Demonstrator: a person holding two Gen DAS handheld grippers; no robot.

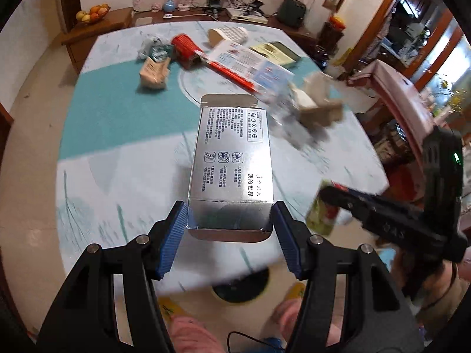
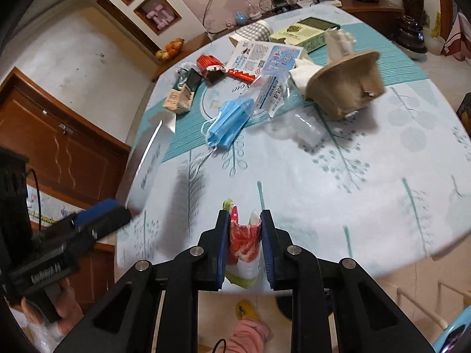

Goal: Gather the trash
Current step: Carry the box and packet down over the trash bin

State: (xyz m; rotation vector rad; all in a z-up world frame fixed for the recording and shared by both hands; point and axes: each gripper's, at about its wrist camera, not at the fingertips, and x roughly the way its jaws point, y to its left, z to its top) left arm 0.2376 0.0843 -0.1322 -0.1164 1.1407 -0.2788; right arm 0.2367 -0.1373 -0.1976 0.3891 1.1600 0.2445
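My left gripper [image 1: 229, 217] is shut on a flat silver carton [image 1: 232, 158] with blue print, held level above the near table edge; it shows edge-on in the right wrist view [image 2: 150, 153]. My right gripper [image 2: 245, 220] is shut on a crumpled red, white and green snack wrapper [image 2: 243, 247], also seen in the left wrist view [image 1: 322, 209]. More trash lies on the table: a blue face mask [image 2: 229, 120], a brown paper bowl [image 2: 347, 85] on its side with tissue, a clear plastic wrapper [image 2: 303, 126], a red box [image 2: 207, 63] and a beige carton [image 1: 153, 73].
The round table has a teal and white cloth [image 2: 323, 176]. A leaflet [image 2: 265, 56], a green box [image 2: 306, 32] and a checked cup [image 2: 254, 31] lie at the far side. A sideboard with a fruit bowl [image 1: 92, 14] and cables stands behind. A wooden chair [image 1: 403, 103] is at right.
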